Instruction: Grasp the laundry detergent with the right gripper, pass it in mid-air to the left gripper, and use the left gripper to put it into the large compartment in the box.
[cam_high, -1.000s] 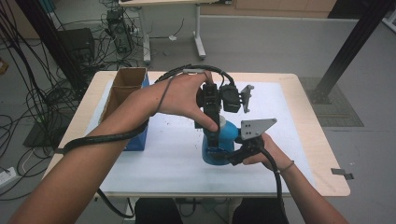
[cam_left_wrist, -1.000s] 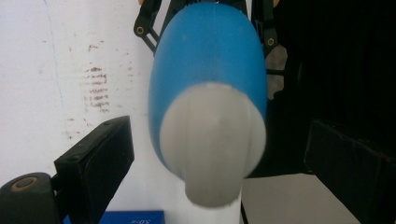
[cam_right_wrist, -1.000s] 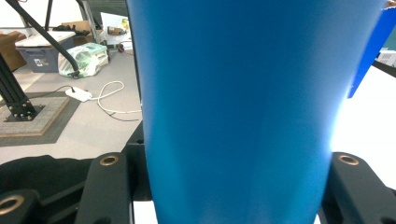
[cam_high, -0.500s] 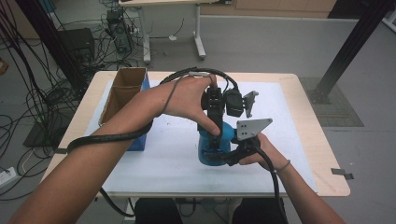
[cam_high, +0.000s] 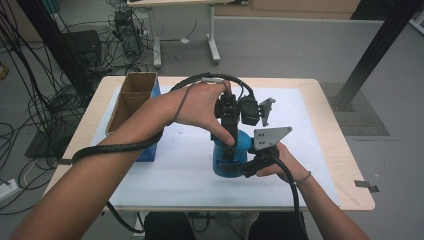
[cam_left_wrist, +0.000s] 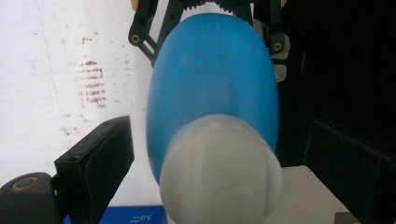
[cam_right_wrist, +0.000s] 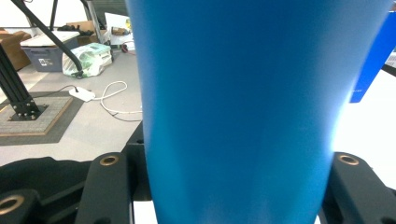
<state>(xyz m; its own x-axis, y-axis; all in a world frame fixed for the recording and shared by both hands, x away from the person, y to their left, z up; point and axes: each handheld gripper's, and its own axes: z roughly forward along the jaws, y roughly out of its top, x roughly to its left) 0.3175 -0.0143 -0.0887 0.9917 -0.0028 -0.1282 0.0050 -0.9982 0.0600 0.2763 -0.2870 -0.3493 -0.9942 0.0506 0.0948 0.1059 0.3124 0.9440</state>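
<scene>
While the right gripper (cam_high: 239, 167) clamps the lower body of the blue bottle (cam_high: 231, 152), which stands on the white mat (cam_high: 310, 125) near its front middle, the left gripper (cam_high: 230, 145) comes down over the bottle's top. From the right gripper view the two black jaws press both flanks of the blue bottle (cam_right_wrist: 243, 107), so the hold looks firm. In the left gripper view the jaws stand wide, one on each side of the pale grey cap (cam_left_wrist: 219, 172) and clear of it. The step in hand seems to be steadying the bottle to take the cap off, though the cap is blurred and its thread cannot be made out. Next, the left jaws need to narrow onto the cap squarely, then twist while the right grip holds. The cardboard box (cam_high: 131, 97) sits well left of the bottle.
</scene>
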